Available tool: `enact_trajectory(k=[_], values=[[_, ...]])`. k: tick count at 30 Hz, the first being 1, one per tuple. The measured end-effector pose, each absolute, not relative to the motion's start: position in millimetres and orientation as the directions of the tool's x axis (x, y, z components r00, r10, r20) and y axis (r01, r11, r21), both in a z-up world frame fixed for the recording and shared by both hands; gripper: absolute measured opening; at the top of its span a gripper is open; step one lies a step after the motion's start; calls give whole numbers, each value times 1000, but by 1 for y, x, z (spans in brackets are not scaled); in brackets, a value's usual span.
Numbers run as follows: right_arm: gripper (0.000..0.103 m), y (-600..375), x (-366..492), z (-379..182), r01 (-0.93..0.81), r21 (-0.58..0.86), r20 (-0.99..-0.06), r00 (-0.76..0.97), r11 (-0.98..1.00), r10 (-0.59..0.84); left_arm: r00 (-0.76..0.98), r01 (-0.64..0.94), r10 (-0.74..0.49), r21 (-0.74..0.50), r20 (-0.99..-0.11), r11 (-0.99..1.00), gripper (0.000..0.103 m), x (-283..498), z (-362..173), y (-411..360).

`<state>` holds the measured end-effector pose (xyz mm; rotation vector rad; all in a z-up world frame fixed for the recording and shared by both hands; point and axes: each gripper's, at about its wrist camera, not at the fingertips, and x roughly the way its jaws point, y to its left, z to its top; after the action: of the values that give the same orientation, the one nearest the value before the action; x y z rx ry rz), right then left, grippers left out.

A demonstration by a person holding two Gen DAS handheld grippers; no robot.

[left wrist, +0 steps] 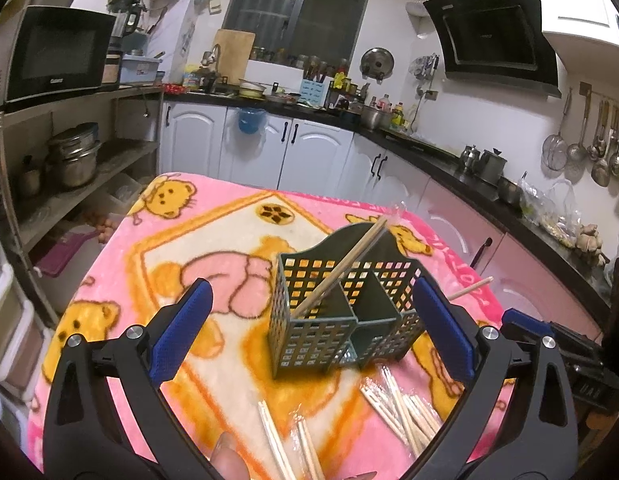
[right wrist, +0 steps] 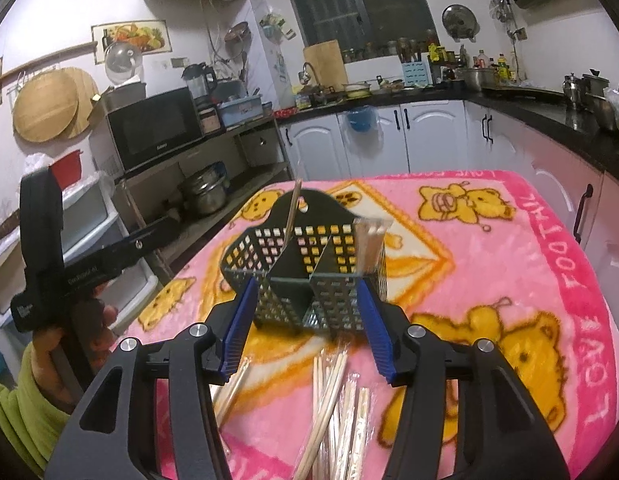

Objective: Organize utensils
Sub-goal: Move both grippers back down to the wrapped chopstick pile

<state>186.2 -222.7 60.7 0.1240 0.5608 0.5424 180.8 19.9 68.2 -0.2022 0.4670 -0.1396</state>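
Note:
A dark green perforated utensil caddy [left wrist: 341, 308] with several compartments stands on the pink bear blanket [left wrist: 213, 240]. A pair of wooden chopsticks [left wrist: 341, 268] leans in its left compartment. Wrapped chopsticks [right wrist: 369, 244] stand in a right compartment in the right wrist view. Loose wrapped chopsticks [left wrist: 401, 412] lie on the blanket in front of the caddy [right wrist: 301, 280], also in the right wrist view [right wrist: 333, 396]. My left gripper [left wrist: 309, 332] is open and empty, fingers either side of the caddy. My right gripper [right wrist: 307, 328] is open and empty, just in front of the caddy.
A single chopstick [left wrist: 469, 288] lies on the blanket right of the caddy. The other gripper's body [right wrist: 49, 264] is at the left in the right wrist view. Kitchen counters [left wrist: 449, 156], white cabinets and a shelf with a microwave [left wrist: 57, 52] surround the table.

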Motion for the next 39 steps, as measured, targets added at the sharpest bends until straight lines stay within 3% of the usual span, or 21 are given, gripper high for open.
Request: enact_trajectory(k=[39], values=[[50, -178, 187, 9, -503, 191, -601, 618, 843, 506, 821, 5, -127, -216, -556, 976, 92, 174, 12, 41]])
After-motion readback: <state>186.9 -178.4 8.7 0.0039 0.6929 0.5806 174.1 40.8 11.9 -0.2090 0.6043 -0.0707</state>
